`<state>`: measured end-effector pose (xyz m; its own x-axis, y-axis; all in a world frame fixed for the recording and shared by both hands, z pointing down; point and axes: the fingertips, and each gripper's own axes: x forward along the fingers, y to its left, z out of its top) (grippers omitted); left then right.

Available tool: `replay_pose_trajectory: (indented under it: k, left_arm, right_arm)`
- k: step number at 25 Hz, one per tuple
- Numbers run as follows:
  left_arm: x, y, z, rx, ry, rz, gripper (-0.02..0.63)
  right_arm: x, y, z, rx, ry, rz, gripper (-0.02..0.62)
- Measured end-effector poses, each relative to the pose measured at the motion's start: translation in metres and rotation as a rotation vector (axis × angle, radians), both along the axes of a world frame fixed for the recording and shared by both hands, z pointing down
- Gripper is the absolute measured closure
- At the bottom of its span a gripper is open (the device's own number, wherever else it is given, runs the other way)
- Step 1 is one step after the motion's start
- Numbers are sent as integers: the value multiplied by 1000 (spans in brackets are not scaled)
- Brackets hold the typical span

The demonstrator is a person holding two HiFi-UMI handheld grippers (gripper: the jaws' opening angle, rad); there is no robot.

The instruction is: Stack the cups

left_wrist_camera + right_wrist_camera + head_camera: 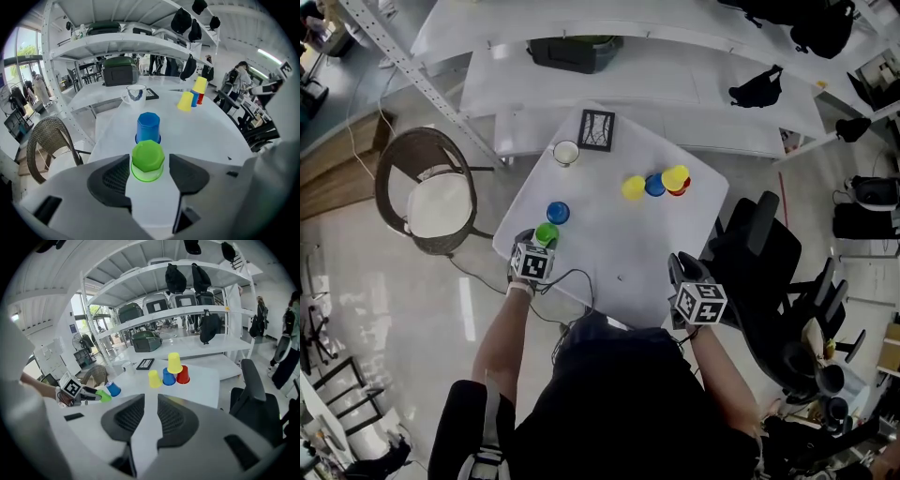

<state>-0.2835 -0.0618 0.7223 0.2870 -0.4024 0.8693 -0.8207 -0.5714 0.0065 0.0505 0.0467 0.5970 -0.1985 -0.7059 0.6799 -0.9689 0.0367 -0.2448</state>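
Observation:
A green cup [148, 158] stands upside down on the white table [609, 244], just in front of an upturned blue cup [148, 127]. My left gripper [541, 246] is open, its fingers [110, 180] on either side of the green cup with a thin gap on each side. At the far side stand a yellow cup [633, 187], a second blue cup [654, 185] and a yellow cup on a red one [676, 178]. My right gripper [151, 399] hovers over the table's near right edge, open only a narrow slit, with nothing between its fingers.
A white mug [566, 153] and a black framed object [596, 129] sit at the table's far left corner. A wicker chair [427, 192] stands to the left, a black office chair [764, 248] to the right. Shelves with bags [168, 301] rise behind the table.

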Motion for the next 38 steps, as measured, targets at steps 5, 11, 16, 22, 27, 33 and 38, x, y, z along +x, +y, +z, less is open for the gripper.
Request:
replay_pose_trajectory:
  k: [5, 11, 16, 22, 27, 33, 38]
  left_arm:
    - [-2, -1, 4, 4, -34, -8, 393]
    - [1, 9, -8, 18, -41, 1, 396]
    - [19, 11, -40, 61, -24, 27, 396]
    - [66, -1, -87, 145, 20, 84, 396]
    - [111, -10, -111, 183, 31, 150, 396]
    - [162, -23, -127, 202, 36, 228, 396]
    - [202, -43, -139, 213, 28, 304, 396]
  right_arm:
    - [2, 4, 2, -1, -3, -2, 511]
    - [7, 8, 6, -1, -18, -10, 512]
    - [11, 7, 9, -4, -37, -30, 513]
    - [16, 5, 11, -4, -57, -63, 514]
    - [25, 5, 12, -3, -71, -78, 517]
    - [46, 3, 18, -7, -82, -69, 518]
    - [57, 2, 26, -20, -101, -56, 518]
